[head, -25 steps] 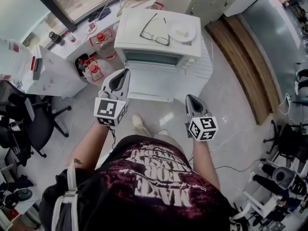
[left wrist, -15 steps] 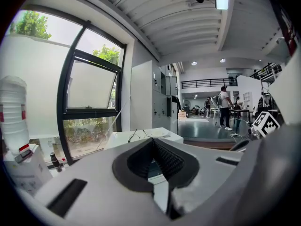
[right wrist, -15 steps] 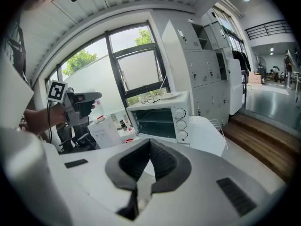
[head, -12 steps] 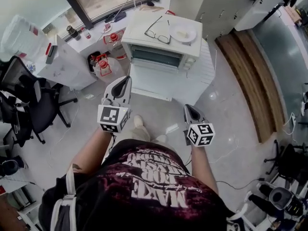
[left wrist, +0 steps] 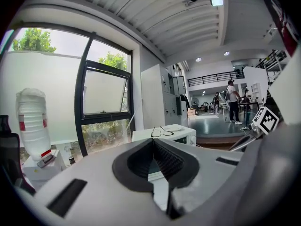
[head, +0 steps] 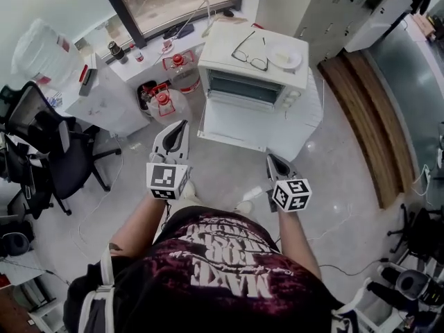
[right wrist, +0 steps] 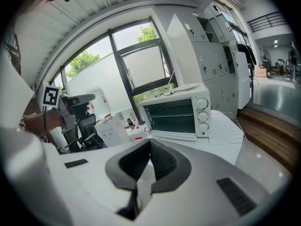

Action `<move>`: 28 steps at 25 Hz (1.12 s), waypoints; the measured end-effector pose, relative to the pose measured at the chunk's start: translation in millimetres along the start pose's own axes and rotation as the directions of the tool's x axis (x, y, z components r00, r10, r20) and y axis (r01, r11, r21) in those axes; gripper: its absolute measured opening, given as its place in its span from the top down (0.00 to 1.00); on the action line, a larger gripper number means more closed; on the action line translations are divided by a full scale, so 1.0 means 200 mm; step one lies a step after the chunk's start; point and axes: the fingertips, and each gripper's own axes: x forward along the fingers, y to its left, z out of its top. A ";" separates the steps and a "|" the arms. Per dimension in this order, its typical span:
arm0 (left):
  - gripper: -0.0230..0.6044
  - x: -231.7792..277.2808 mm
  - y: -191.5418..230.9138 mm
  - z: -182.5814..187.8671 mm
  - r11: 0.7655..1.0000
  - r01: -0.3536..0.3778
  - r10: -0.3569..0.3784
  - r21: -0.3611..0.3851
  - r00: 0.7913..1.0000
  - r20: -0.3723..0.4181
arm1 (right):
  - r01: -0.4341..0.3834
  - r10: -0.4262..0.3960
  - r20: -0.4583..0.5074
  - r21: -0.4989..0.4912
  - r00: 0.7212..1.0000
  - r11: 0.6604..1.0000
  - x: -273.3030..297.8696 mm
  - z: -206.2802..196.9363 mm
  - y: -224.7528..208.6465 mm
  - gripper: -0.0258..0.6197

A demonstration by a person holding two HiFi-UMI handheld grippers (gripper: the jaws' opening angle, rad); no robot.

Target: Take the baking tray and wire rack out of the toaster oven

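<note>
before toaster oven, floor gap; left gripper, right gripper jaws closed, empty.

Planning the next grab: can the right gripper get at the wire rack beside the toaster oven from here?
Probably not yet: the right gripper is shut and short of the table. Nothing blocks the wire rack, though.

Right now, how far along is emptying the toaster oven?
Done: a wire rack lies on the table right of the toaster oven. In hand: nothing; the left gripper and right gripper are shut, empty, short of the table. Left: perhaps the baking tray; I cannot find it.
</note>
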 end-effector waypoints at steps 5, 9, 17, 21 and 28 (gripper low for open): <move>0.95 0.01 0.32 -0.07 0.998 0.054 -0.054 -0.011 0.998 0.009 | 0.071 -0.073 0.023 0.086 0.997 0.994 0.21 0.04 0.17 0.95; 0.95 0.02 0.56 -0.11 0.993 0.113 -0.113 -0.020 0.994 0.013 | 0.113 -0.122 0.052 0.147 0.991 0.983 0.37 0.10 0.33 0.95; 0.95 0.09 0.75 -0.08 0.977 0.211 -0.210 -0.033 0.977 0.047 | 0.194 -0.206 0.044 0.186 0.978 0.963 0.51 0.12 0.51 0.95; 0.95 0.16 0.75 -0.09 0.973 0.225 -0.223 -0.047 0.974 0.043 | 0.233 -0.245 0.041 0.199 0.969 0.952 0.52 0.14 0.44 0.95; 0.95 0.27 0.76 -0.05 0.975 0.220 -0.220 -0.012 0.975 0.029 | 0.216 -0.233 0.051 0.230 0.971 0.949 0.62 0.17 0.33 0.95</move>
